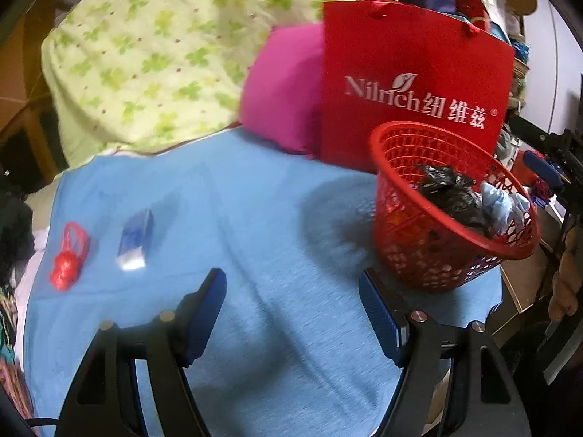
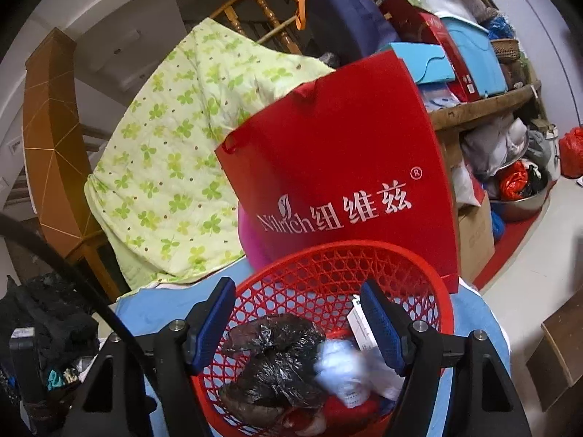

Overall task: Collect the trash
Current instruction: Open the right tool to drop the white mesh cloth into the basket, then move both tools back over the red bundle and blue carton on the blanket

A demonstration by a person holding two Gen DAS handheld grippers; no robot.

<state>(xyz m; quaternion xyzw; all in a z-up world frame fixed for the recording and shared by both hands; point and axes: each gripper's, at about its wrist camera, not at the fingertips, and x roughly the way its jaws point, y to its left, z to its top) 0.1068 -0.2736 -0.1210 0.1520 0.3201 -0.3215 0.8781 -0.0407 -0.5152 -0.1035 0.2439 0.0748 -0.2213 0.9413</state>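
A red mesh basket (image 1: 419, 255) stands on the blue cloth (image 1: 255, 218) at the right. It holds a crumpled black plastic bag (image 1: 452, 193) and a pale blue wad (image 1: 506, 204). A knotted red plastic bag (image 1: 69, 258) and a small blue-and-white packet (image 1: 136, 240) lie on the cloth at the left. My left gripper (image 1: 291, 309) is open and empty above the cloth, between the basket and those two items. My right gripper (image 2: 297, 320) is open over the basket (image 2: 328, 266), above the black bag (image 2: 277, 360), a blurred white-blue wad (image 2: 346, 371) and a white card (image 2: 360, 327).
A red Nilrich paper bag (image 1: 411, 83) stands right behind the basket, with a pink cushion (image 1: 284, 87) and a green clover quilt (image 1: 145, 54) to its left. Cluttered shelves and boxes (image 2: 473, 73) are at the right; a wooden railing (image 2: 262, 3) is behind.
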